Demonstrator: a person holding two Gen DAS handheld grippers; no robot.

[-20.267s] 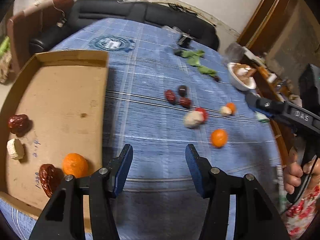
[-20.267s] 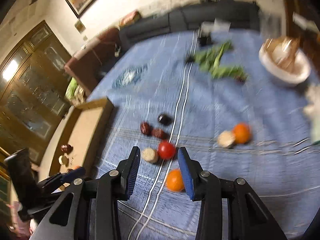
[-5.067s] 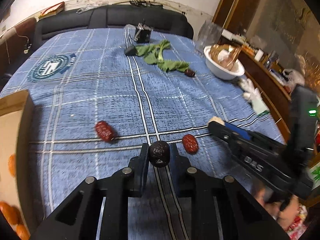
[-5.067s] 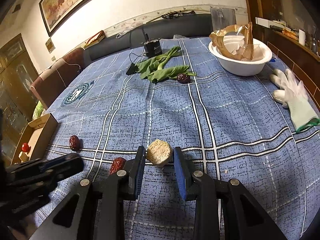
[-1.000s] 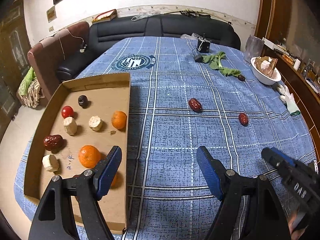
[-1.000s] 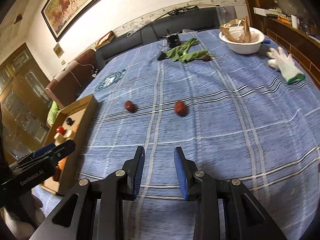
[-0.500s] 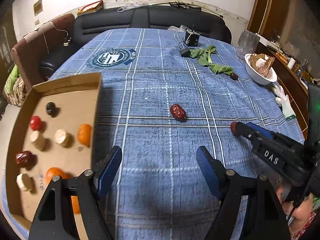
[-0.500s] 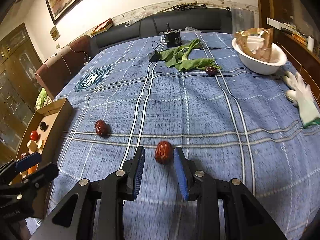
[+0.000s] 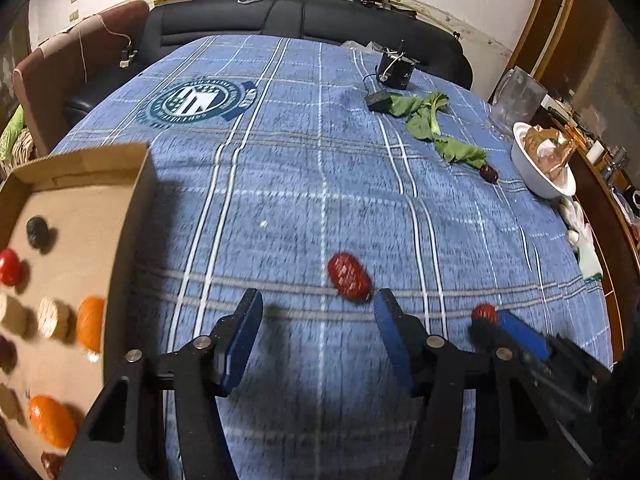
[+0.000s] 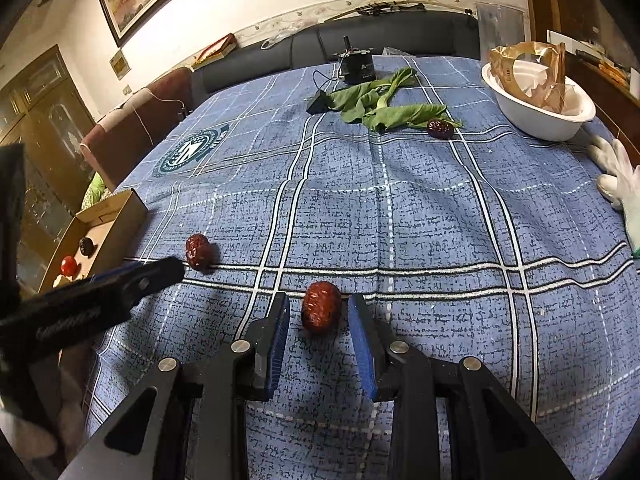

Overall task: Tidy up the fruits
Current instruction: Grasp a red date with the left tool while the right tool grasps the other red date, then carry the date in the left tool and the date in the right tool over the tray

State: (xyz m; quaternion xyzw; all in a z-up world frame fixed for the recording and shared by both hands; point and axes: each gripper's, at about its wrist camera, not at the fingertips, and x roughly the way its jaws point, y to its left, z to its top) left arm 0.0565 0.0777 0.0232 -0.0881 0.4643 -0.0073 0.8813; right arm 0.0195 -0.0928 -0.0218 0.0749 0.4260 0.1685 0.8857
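Item: left gripper (image 9: 318, 322), jaws narrowing, brought over one red date (image 9: 349, 283), nothing yet clasped. Item: right gripper (image 10: 319, 322), moved in within the last second; second date (image 10: 321, 311) now bracketed between parted pads, untouched. Both pickups judged imminent, cardboard box (image 9: 136, 196) next.

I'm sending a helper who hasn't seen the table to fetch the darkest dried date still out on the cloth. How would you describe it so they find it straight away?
Start at the white bowl near the far right edge of the blue checked tablecloth. Just left of it lie green leaves; the dark date sits at their near tip. It is purplish-black, unlike the two reddish dates nearer the cardboard box.
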